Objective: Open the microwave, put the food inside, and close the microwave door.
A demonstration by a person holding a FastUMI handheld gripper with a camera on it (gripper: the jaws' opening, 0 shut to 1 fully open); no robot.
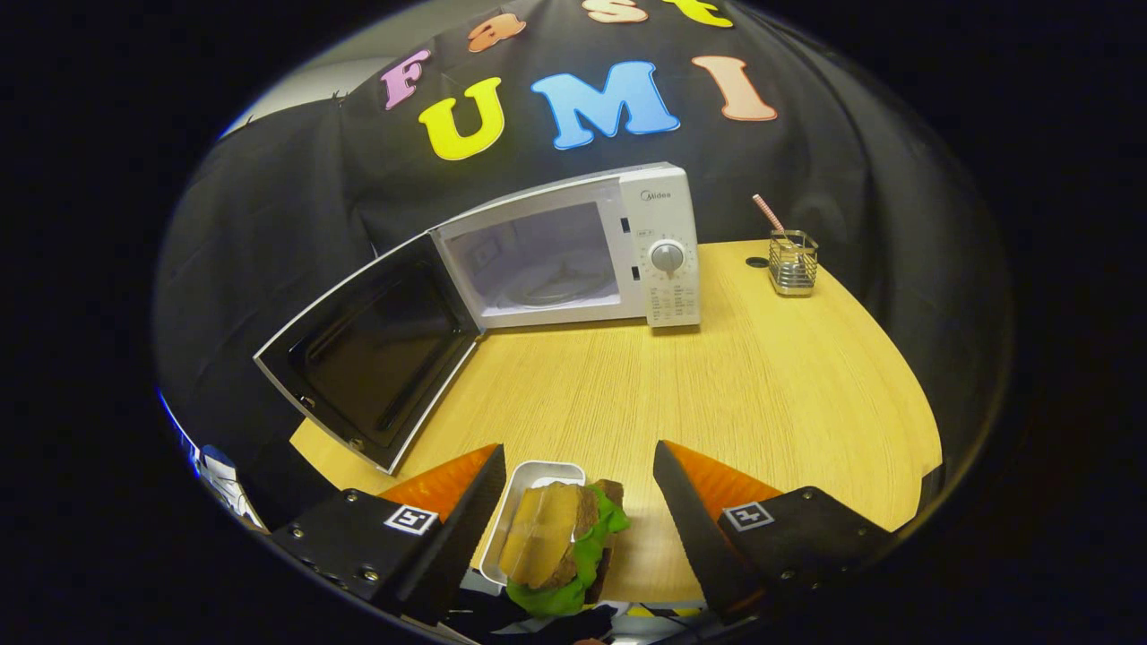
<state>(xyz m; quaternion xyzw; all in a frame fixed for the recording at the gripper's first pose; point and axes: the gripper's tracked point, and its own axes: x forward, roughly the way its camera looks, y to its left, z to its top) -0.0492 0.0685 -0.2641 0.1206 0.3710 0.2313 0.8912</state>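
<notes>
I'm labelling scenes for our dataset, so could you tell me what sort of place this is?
Most likely a mock kitchen set in a recording booth: a microwave with its door open stands on a wooden table, backed by black cloth. A sandwich in a tray lies between the open gripper fingers.

door point(376, 349) swung wide | microwave cavity point(538, 264) unobstructed | table point(717, 385) ahead bare

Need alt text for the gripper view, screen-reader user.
The open gripper straddles a small metal tray holding a sandwich with green lettuce, not gripping it. Beyond it on the light wooden table stands a white microwave, its door swung wide open, and a wire holder with a striped straw.
</notes>
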